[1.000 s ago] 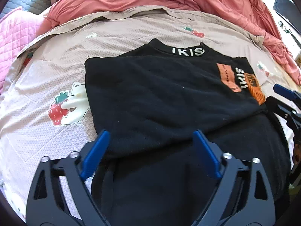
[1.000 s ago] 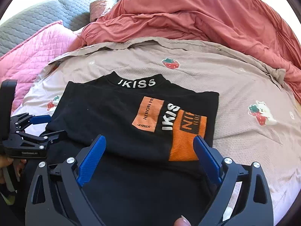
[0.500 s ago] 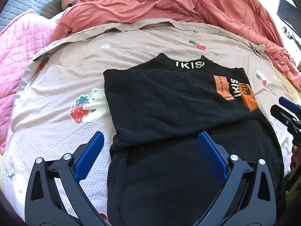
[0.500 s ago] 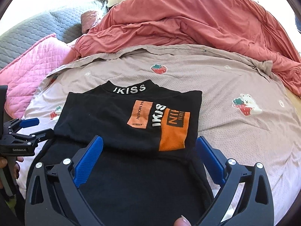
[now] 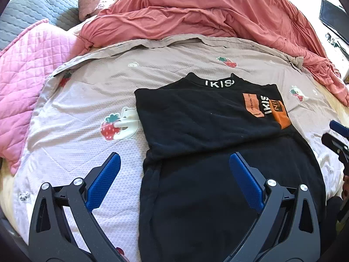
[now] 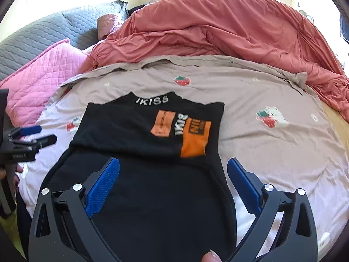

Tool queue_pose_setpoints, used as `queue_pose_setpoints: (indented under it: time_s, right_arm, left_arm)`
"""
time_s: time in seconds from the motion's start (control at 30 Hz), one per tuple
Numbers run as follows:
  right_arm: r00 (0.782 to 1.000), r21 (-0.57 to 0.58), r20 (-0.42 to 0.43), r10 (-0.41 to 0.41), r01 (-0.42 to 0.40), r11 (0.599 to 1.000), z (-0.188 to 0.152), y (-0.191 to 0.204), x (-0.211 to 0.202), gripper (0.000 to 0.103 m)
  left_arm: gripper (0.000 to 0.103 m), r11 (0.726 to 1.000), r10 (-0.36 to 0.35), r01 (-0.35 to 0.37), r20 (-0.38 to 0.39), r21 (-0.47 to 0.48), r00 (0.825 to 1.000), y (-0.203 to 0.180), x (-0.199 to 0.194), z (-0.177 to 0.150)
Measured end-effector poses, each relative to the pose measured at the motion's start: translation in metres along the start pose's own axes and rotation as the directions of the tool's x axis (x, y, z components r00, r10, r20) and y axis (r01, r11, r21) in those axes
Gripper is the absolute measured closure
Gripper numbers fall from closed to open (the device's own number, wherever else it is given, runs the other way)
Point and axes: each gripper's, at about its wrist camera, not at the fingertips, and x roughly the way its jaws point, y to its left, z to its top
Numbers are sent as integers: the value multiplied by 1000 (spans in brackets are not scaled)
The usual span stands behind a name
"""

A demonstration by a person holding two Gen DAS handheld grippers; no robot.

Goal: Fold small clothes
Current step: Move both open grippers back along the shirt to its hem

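— Where is the black shirt (image 5: 218,152)?
— Flat on the strawberry bedsheet (image 5: 87,152), collar pointing away.
— And the tongs?
— Left gripper (image 5: 174,174) and right gripper (image 6: 173,179) both wide open, empty, above its near end.

The black shirt (image 5: 207,131) runs off the bottom edge of both wrist views, so its lower hem cannot be seen, and its folded-over flap hides part of the orange print (image 6: 194,137) and the fabric beneath. The collar lettering (image 5: 219,83) is partly turned out of sight in the left view. The right gripper (image 5: 337,135) is cut off by the frame's edge there.
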Motion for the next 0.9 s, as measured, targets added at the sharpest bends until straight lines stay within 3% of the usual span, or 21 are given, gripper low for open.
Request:
queue_pose_setpoints:
  time_s: [0.4, 0.7, 0.9]
  right_arm:
    - [998, 9, -44, -41, 41, 999, -29, -8, -29, 4]
    - [991, 31, -103, -85, 88, 996, -62, -25, -48, 4]
    - [984, 35, -154, -90, 97, 995, -73, -32, -46, 4]
  left_arm:
    - [9, 1000, 23, -23, -9, -16, 1000, 22, -27, -21]
    - [9, 998, 51, -54, -90, -30, 995, 53, -40, -67]
    - [9, 999, 22, -28, -147, -38, 989, 59, -45, -97]
